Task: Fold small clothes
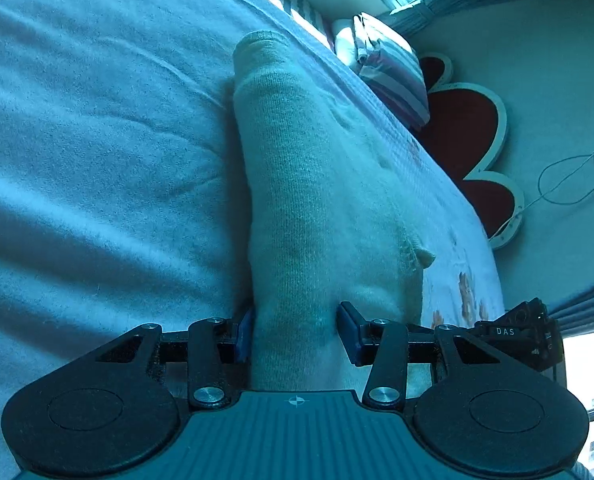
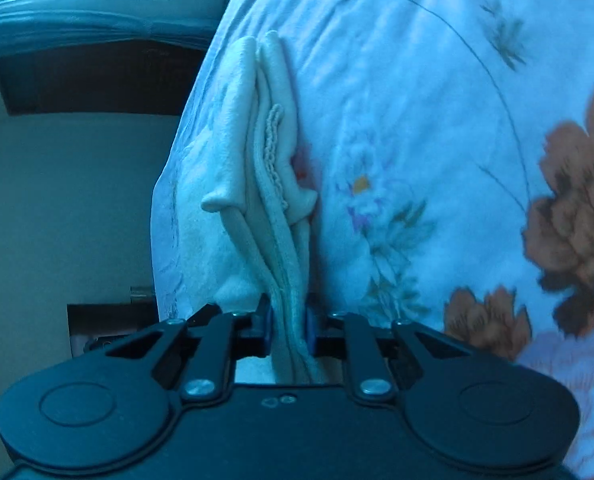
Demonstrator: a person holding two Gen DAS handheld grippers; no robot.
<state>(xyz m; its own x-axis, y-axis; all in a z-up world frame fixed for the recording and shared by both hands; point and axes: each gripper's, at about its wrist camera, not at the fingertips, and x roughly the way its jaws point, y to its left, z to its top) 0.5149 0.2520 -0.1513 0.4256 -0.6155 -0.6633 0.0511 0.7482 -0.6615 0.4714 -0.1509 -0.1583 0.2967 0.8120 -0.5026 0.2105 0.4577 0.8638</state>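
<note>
So both grippers have hold of the same pale knit garment (image 1: 297, 184) right now, one at each end as far as I can make out.

Left gripper (image 1: 295, 334): jaws about halfway apart, with a thick rolled bit of the knit filling the gap. The blue pad at 9 o'clock is pressed against the cloth, and the one at 3 o'clock looks like it's touching too. From there the garment runs straight up toward 12 o'clock as a long tube shape and lies on the light blue blanket (image 1: 97, 140). A little nub of fabric sticks out around 3 o'clock, halfway along it.

Right gripper (image 2: 289, 328): jaws nearly closed, pinching a bunch of folded layers (image 2: 273, 184) between the blue pads. The folds fan out from the jaws toward 12 o'clock, and a crinkly stitched edge shows in the middle. This end lies along the edge of the floral bedsheet (image 2: 437, 120), with the orange flowers off at 3 o'clock.

In the background of the left view there's a striped pillow (image 1: 389, 68) at about 1 o'clock and a red petal-shaped headboard (image 1: 469, 132) just past it.
</note>
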